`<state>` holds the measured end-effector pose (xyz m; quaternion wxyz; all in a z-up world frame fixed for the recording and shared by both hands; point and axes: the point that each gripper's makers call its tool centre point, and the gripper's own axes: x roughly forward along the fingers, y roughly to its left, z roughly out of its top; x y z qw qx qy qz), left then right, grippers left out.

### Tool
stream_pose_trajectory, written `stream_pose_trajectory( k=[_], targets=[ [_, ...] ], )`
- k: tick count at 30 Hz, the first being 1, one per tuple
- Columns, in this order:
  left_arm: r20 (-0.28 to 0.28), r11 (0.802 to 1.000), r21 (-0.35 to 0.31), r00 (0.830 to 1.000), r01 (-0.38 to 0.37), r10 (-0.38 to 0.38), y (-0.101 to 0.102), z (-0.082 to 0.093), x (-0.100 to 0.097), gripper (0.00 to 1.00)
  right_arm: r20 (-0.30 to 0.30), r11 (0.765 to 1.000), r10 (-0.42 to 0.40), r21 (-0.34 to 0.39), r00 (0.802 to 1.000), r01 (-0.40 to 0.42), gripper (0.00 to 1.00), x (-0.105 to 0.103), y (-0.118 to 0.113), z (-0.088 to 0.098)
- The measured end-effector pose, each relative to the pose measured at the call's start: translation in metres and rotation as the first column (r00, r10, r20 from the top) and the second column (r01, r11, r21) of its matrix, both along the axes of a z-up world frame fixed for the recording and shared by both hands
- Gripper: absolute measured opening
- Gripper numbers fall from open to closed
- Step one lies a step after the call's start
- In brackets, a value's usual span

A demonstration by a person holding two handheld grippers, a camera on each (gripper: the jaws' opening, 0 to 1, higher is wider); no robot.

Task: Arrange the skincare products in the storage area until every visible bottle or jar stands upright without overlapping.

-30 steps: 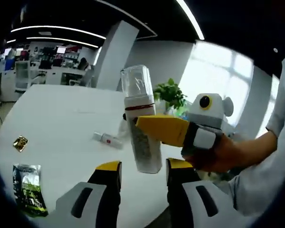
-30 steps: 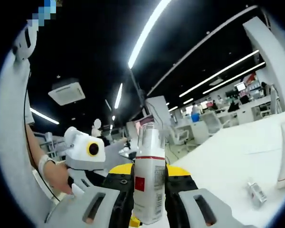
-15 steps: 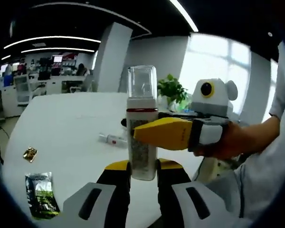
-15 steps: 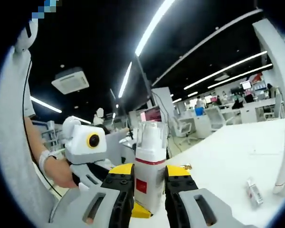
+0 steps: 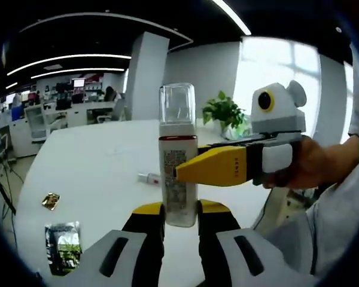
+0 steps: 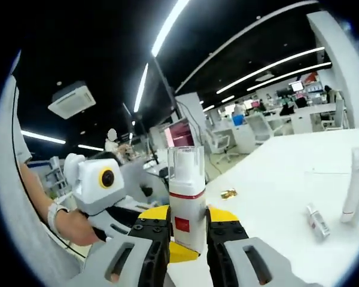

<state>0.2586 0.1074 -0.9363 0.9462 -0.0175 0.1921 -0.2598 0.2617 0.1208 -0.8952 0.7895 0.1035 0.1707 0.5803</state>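
Both grippers are clamping the clear-capped bottle [image 5: 178,158] upright just above the counter [image 5: 96,167]: the left gripper [image 5: 179,216] at its base, the right gripper [image 6: 187,222] at its body. Lowering it straight down beside the small tube [image 5: 149,177], I would release one gripper before the other.

left gripper [image 5: 180,210] now clamps the clear-capped bottle [image 5: 178,156] that a second ago only the right gripper [image 6: 187,216] held

White clear-capped bottle [image 5: 178,161] upright between left gripper [image 5: 180,216] fingers; small tube [image 5: 148,177] behind on surface [image 5: 90,161]; dark sachet [image 5: 63,244] left.
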Motion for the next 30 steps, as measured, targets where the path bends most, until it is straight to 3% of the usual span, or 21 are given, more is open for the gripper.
stream_pose_trajectory(
  k=[2, 8, 10, 14, 17, 20, 21, 22, 23, 25, 26, 27, 28, 29, 30],
  targets=[
    [0.016, 0.998, 0.056, 1.0, -0.004, 0.003, 0.002, -0.004, 0.0, 0.16, 0.004, 1.0, -0.008, -0.013, 1.0, 0.008, 0.14, 0.0, -0.001, -0.003],
    [0.01, 0.995, 0.1, 1.0, 0.012, -0.013, -0.002, -0.016, -0.007, 0.17, 0.005, 0.999, -0.015, -0.052, 1.0, 0.015, 0.1, -0.001, -0.009, -0.017],
    [0.008, 0.99, 0.135, 0.999, 0.044, -0.045, -0.003, -0.02, -0.012, 0.17, 0.05, 0.996, -0.022, -0.081, 0.998, 0.026, 0.1, -0.001, -0.012, -0.02],
    [-0.004, 0.981, 0.175, 0.997, 0.079, -0.079, -0.005, -0.029, -0.021, 0.19, 0.051, 0.995, -0.04, -0.085, 0.998, 0.044, 0.1, 0.005, -0.016, -0.024],
    [-0.028, 0.959, 0.258, 0.993, 0.117, -0.113, 0.003, -0.04, -0.028, 0.2, 0.065, 0.994, -0.056, -0.093, 0.996, 0.061, 0.1, 0.01, -0.021, -0.026],
    [-0.079, 0.946, 0.298, 0.991, 0.129, -0.11, 0.018, -0.058, -0.036, 0.25, 0.096, 0.99, -0.091, -0.103, 0.991, 0.101, 0.09, 0.022, -0.031, -0.027],
    [-0.109, 0.943, 0.305, 0.989, 0.13, -0.101, 0.024, -0.064, -0.039, 0.26, 0.12, 0.985, -0.115, -0.113, 0.986, 0.129, 0.02, 0.029, -0.037, -0.028],
    [-0.141, 0.948, 0.296, 0.987, 0.115, -0.075, 0.031, -0.07, -0.042, 0.27, 0.118, 0.989, -0.082, -0.109, 0.99, 0.095, 0.0, 0.026, -0.039, -0.026],
    [-0.145, 0.95, 0.293, 0.987, 0.109, -0.069, 0.036, -0.072, -0.042, 0.26, 0.157, 0.977, -0.177, -0.09, 0.972, 0.193, 0.0, 0.051, -0.051, -0.018],
    [-0.151, 0.947, 0.302, 0.987, 0.105, -0.061, 0.044, -0.076, -0.046, 0.26, 0.135, 0.978, -0.197, -0.044, 0.971, 0.205, 0.0, 0.052, -0.058, -0.015],
    [-0.15, 0.949, 0.299, 0.987, 0.097, -0.054, 0.046, -0.079, -0.046, 0.22, 0.128, 0.976, -0.193, -0.075, 0.973, 0.203, 0.0, 0.054, -0.059, -0.023],
    [-0.197, 0.952, 0.291, 0.98, 0.099, -0.042, 0.047, -0.092, -0.047, 0.18, 0.107, 0.967, -0.205, -0.131, 0.973, 0.218, 0.0, 0.061, -0.064, -0.041],
    [-0.285, 0.966, 0.249, 0.958, 0.075, -0.001, 0.044, -0.104, -0.051, 0.15, 0.105, 0.966, -0.219, -0.119, 0.97, 0.231, 0.0, 0.063, -0.065, -0.042],
    [-0.307, 0.969, 0.231, 0.952, 0.09, -0.015, 0.039, -0.107, -0.052, 0.11, 0.086, 0.969, -0.218, -0.1, 0.972, 0.226, 0.0, 0.063, -0.066, -0.04],
    [-0.301, 0.972, 0.229, 0.953, 0.054, 0.018, 0.04, -0.11, -0.05, 0.08, 0.074, 0.966, -0.235, -0.088, 0.969, 0.241, 0.0, 0.067, -0.072, -0.038]
  ],
)
